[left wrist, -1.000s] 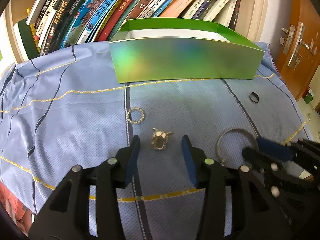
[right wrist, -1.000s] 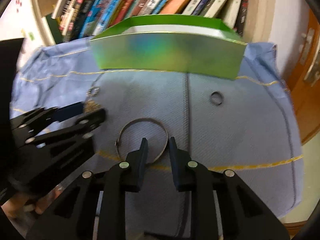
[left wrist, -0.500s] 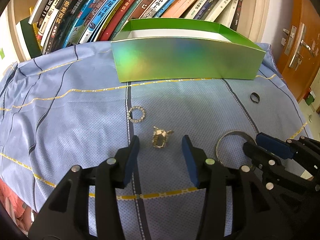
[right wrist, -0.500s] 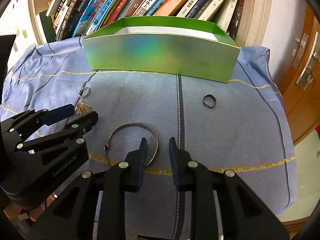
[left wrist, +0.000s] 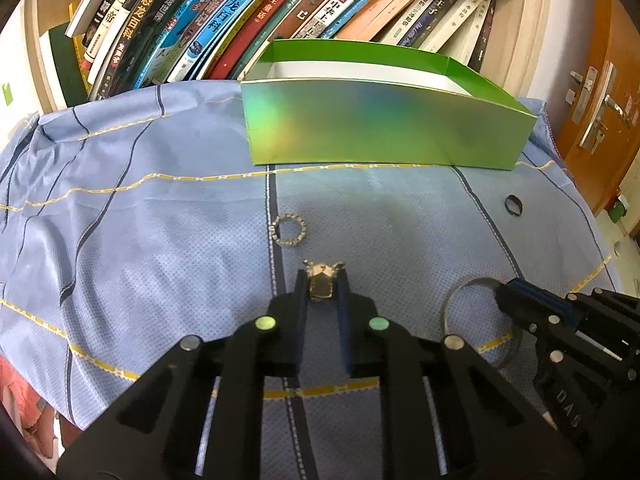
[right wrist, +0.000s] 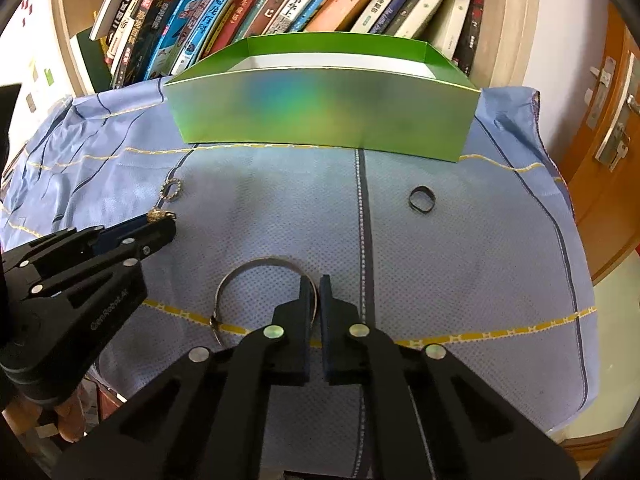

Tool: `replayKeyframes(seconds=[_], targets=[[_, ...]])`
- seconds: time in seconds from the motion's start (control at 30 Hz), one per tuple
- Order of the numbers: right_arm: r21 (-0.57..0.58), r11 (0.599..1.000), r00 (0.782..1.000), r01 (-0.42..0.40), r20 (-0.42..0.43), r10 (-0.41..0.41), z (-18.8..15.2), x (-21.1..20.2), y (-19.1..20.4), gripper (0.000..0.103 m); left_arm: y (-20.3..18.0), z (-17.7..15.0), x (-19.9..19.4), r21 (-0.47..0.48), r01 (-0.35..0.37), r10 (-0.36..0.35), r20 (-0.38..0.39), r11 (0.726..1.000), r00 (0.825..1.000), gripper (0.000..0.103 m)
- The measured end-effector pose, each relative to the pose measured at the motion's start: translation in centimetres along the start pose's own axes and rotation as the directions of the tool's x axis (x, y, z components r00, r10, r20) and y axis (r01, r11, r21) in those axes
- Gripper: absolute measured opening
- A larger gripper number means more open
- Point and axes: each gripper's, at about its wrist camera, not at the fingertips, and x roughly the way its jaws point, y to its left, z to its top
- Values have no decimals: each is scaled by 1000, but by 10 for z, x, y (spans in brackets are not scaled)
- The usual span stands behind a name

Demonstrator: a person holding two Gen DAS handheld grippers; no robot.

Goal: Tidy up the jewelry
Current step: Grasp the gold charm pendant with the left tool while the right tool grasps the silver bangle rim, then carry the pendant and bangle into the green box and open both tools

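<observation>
Closing since before, left tongs [left wrist: 322,280] pinch gold ring [left wrist: 322,282]; right tongs [right wrist: 319,285] clamped on bangle [right wrist: 256,266].

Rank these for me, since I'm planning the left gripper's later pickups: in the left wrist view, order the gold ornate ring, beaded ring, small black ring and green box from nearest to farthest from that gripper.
1. Gold ornate ring: between the left gripper's closing jaws.
2. Beaded ring: just beyond, slightly left.
3. Small black ring: far right on the cloth.
4. Green box: at the back.
</observation>
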Motion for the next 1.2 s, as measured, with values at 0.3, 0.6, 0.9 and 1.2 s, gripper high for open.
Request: replayKeyframes(seconds=[0.3,0.6,0.9,1.2], targets=[[59,997,998,52,18,-53,6,-7,-20,5,4,0,-7,-5,-14,14,24,1000,1000,14],[49,998,999,47,14,-48,5,-7,-15,5,5,-1,-8,-6,-13,13,24,1000,1000,14],[53,998,999,42,8,-43,6,-4,-14,5,4,0,-11,-3,-8,8,31,1000,999,14],[64,998,989,16,147,-26,43,-49,-30,5,9,29,-40,11,25,-26,120,1000,992,14]])
